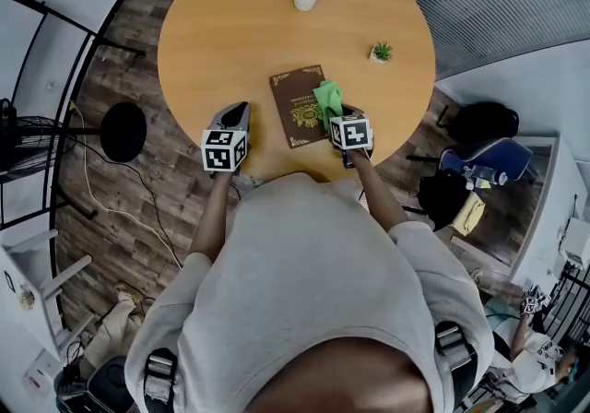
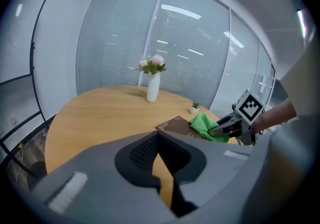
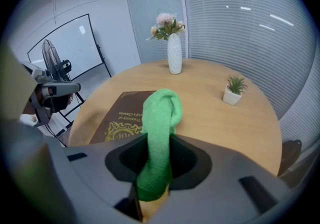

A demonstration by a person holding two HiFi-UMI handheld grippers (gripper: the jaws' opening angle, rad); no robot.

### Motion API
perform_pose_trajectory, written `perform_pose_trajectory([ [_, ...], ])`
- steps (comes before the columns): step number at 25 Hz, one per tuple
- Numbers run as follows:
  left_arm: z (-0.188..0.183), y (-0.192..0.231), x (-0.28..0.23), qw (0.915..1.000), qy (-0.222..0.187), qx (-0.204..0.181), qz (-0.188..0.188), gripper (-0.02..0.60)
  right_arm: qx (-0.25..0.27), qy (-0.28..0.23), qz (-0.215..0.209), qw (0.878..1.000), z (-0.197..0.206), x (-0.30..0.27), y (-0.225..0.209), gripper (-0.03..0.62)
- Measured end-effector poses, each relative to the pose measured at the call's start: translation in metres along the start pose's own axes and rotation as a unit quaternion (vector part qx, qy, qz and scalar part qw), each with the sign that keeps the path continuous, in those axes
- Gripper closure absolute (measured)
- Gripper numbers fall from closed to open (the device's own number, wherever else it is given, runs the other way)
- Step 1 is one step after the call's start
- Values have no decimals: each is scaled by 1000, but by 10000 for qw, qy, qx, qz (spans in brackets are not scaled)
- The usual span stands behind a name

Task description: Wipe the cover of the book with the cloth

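The right hand-held gripper (image 3: 155,168) is clamped on a green cloth (image 3: 159,133), which is pinched between its jaws and rises out ahead of them in a thick fold. In the head view the right hand-held gripper (image 1: 339,116) is held at the near edge of the round tabletop (image 1: 230,33), and the free end of the cloth (image 1: 327,96) is laid on the right part of the cover of the book (image 1: 295,109). The book (image 3: 122,118) is seen just ahead of this hand-held gripper and to its left, lying flat and closed, brown with gold ornament.

The left hand-held gripper (image 2: 160,168) is held with its jaws together, and nothing is caught between them. In the head view the left hand-held gripper (image 1: 235,118) is seen over the near part of the tabletop, left of the book and apart from it. From it, the book (image 2: 175,125) and the cloth (image 2: 205,125) are seen ahead and to the right, with the right hand-held gripper (image 2: 220,128) at the cloth.

Further ahead of the right hand-held gripper and to its right, a small potted plant (image 3: 233,90) is stood on the tabletop. Farthest off, a white vase (image 3: 174,54) with pale flowers is stood near the far edge.
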State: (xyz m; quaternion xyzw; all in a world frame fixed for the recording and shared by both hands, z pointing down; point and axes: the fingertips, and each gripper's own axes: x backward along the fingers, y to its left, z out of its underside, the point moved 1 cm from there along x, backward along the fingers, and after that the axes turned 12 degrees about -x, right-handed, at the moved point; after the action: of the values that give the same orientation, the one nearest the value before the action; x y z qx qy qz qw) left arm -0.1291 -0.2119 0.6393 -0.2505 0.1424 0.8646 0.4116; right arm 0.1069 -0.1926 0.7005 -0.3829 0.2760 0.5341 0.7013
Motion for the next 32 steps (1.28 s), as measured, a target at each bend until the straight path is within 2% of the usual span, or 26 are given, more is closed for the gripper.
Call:
perform_pose_trajectory([
  [12,-1,-7,-5,9999,-19,-37,135,572,-34,-1,257,9997,2,12,-20,474],
  [18,3,-7,-5,9998,8,-51,179,572,-50,-189,262,9995,-4,24,-22,474],
  [24,3,-8,-5,9998,31,-66,196,572,48,-335,91,9994,-12,30,-3,474],
  [32,6,-7,-3,9998,56,-48,192,572,337,-268,-360,9984,-10,25,49,474],
])
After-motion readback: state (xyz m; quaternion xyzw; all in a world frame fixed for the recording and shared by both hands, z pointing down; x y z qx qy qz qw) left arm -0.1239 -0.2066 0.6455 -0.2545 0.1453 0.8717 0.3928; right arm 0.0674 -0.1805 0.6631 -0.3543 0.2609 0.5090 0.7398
